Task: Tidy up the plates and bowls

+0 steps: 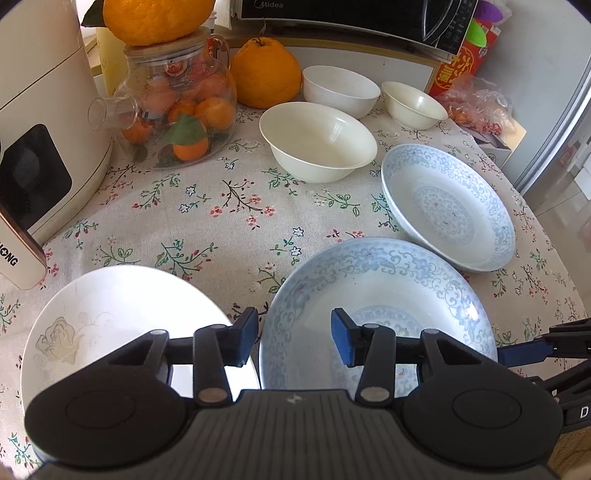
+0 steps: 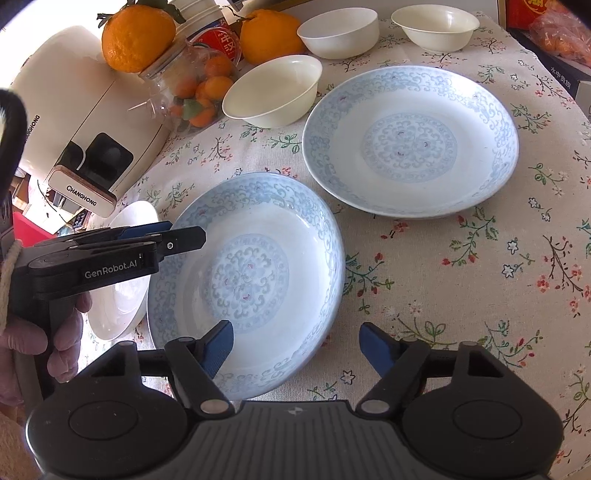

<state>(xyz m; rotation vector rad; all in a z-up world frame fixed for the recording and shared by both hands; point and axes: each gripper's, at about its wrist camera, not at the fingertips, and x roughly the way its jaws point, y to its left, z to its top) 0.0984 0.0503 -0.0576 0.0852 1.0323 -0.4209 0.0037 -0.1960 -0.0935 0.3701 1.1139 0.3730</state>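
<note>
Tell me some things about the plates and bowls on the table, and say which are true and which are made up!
1. There are three cream bowls on the table. True: a big bowl in front, and two more bowls behind it.
2. The two blue patterned plates are stacked. False: the near plate and the far plate lie side by side, apart.
3. The left tool is open and holds nothing. True.
4. The white plate has food on it. False: it is bare, with only a faint rose print.
5. An orange sits on top of the glass jar. True.
6. The right tool is squeezing a bowl. False: it is open, above the near plate's edge.
</note>
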